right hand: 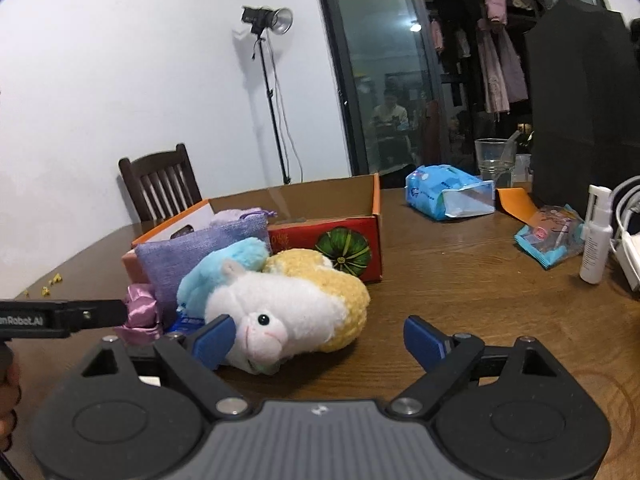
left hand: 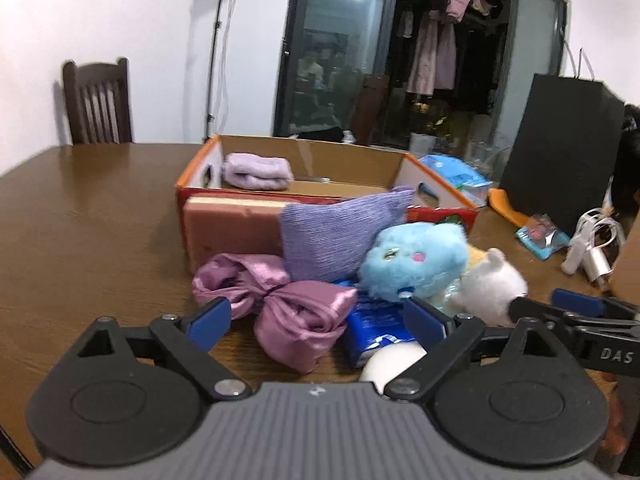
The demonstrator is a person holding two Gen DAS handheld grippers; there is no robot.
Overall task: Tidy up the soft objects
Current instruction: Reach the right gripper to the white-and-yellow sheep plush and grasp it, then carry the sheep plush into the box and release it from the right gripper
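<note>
My left gripper [left hand: 318, 322] and right gripper [right hand: 320, 338] both gaped wide and empty near the soft toys [right hand: 288, 300] beside the cardboard box [left hand: 320, 168].

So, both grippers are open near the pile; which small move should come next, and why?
Probably ease the right gripper forward and close it on the white plush sheep. Its head already lies by the open jaws, and the cardboard box behind has free space. The left gripper hangs open over the pink satin bow.
</note>
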